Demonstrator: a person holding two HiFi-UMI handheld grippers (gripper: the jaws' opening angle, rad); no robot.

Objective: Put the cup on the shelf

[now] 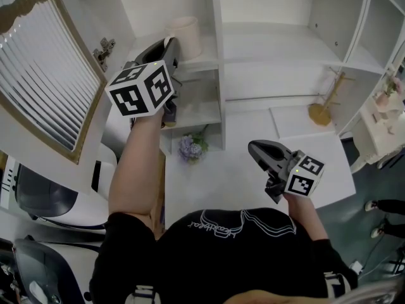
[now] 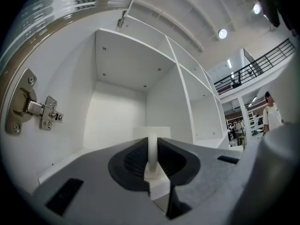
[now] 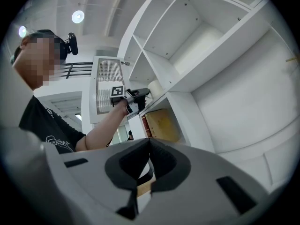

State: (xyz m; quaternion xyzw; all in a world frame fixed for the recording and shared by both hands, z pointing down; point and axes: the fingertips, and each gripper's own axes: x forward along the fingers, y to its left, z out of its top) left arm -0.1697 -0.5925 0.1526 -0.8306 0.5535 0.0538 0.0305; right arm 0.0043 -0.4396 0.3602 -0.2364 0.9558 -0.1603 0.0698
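Note:
A pale cup (image 1: pixel 185 37) stands upright on a board of the white shelf (image 1: pixel 204 61), inside an upper compartment. My left gripper (image 1: pixel 168 48) is raised to it and shut on the cup's handle (image 2: pixel 152 153); the thin white loop sits pinched between the dark pads, with the cup's body (image 2: pixel 151 132) just beyond. In the right gripper view the cup (image 3: pixel 155 89) shows at the shelf's edge in front of the left gripper (image 3: pixel 138 96). My right gripper (image 1: pixel 257 149) hangs low over the white table, shut with nothing in it (image 3: pixel 150 146).
A louvred cabinet door (image 1: pixel 44 75) stands open at the left, its hinge (image 2: pixel 33 109) close beside the left gripper. Purple flowers (image 1: pixel 192 147) lie below the shelf. A wooden mug tree (image 1: pixel 325 103) stands on the table at right. Books (image 3: pixel 161 123) fill a lower compartment.

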